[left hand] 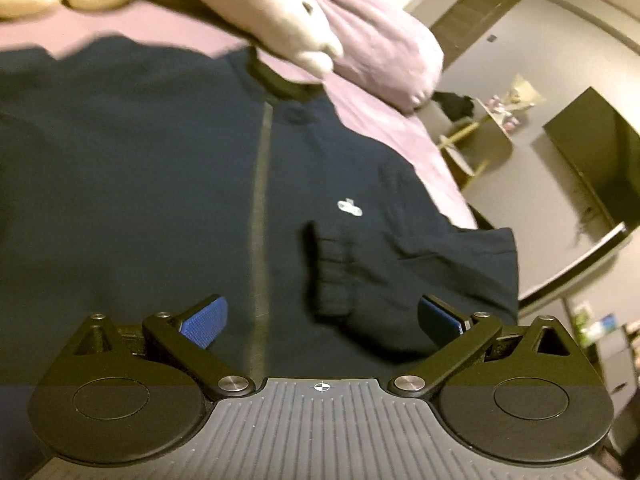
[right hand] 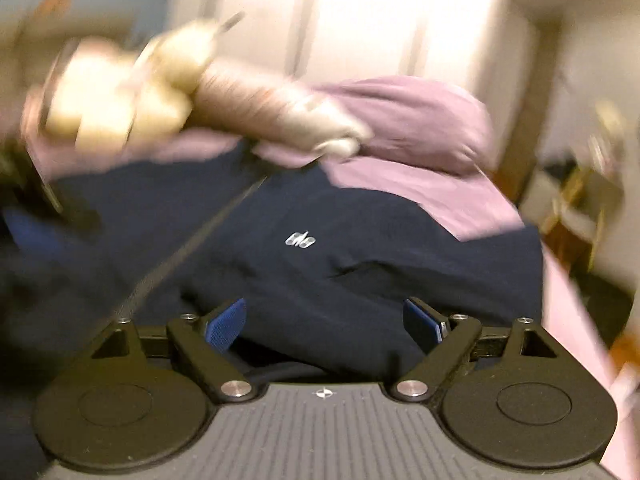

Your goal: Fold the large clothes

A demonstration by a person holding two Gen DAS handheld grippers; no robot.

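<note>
A navy zip jacket [left hand: 160, 160] lies spread front-up on a lilac bedsheet [left hand: 400, 132]. Its zipper [left hand: 260, 200] runs up the middle and a small white logo [left hand: 349, 206] sits on the chest. One sleeve is folded across the front, its ribbed cuff [left hand: 332, 268] lying just ahead of my left gripper [left hand: 320, 320]. That gripper is open, with its blue pads [left hand: 204, 322] wide apart above the fabric. In the blurred right wrist view the same jacket [right hand: 360, 264] and logo [right hand: 300, 240] show. My right gripper [right hand: 324, 322] is open over a fold of navy cloth, and its pads [right hand: 226, 324] do not press on the cloth.
A cream and grey plush toy [left hand: 280, 12] and a lilac pillow [left hand: 380, 52] lie at the head of the bed. The bed's edge runs down the right, with a small shelf [left hand: 480, 140], a dark screen [left hand: 592, 152] and a door [left hand: 472, 16] beyond. A blurred dark shape with blue [right hand: 36, 220] is at the left.
</note>
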